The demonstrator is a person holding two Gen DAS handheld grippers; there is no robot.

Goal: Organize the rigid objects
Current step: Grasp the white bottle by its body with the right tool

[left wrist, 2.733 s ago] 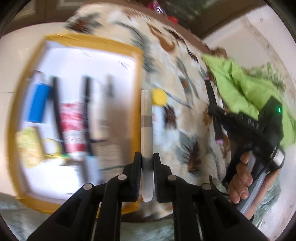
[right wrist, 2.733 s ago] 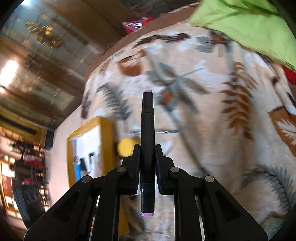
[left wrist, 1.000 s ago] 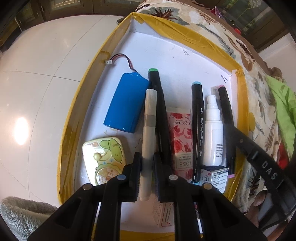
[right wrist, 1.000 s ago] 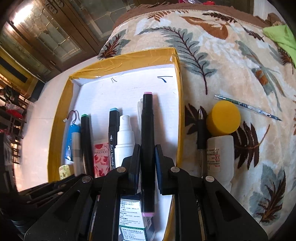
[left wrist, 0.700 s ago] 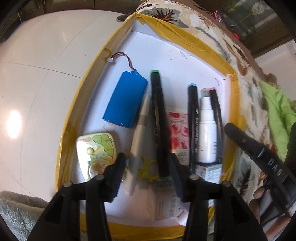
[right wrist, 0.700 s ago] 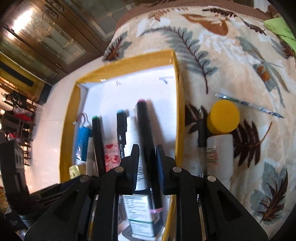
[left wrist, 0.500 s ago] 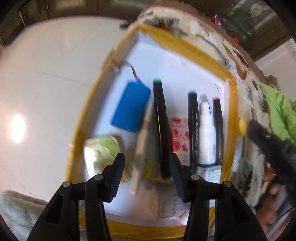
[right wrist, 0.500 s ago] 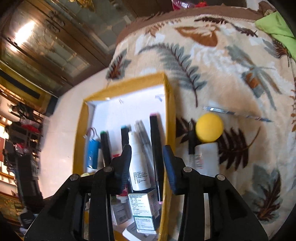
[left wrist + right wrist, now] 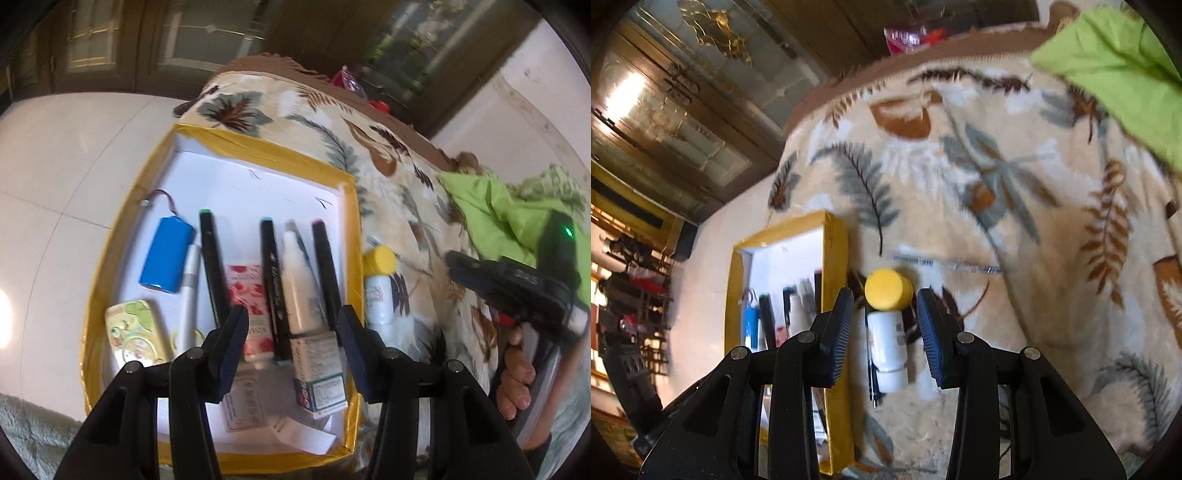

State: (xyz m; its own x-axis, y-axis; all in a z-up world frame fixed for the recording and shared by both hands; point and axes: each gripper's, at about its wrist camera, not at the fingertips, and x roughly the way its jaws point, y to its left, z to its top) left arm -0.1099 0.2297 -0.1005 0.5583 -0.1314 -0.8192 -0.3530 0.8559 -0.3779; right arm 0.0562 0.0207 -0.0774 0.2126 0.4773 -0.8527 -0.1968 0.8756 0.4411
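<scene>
Release is finishing: left gripper (image 9: 291,334) is hanging open and empty over the tray (image 9: 352,236), jaws just parted. Right gripper (image 9: 884,326), likewise spread and empty, is framing the yellow-capped bottle (image 9: 886,325) at the tray's three o'clock on the blanket (image 9: 1015,192), likely next to grasp.

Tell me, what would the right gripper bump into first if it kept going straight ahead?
Probably the white bottle with the yellow cap. It lies on the leaf-print blanket, framed between the right gripper's open fingers. Depth is hard to judge.
</scene>
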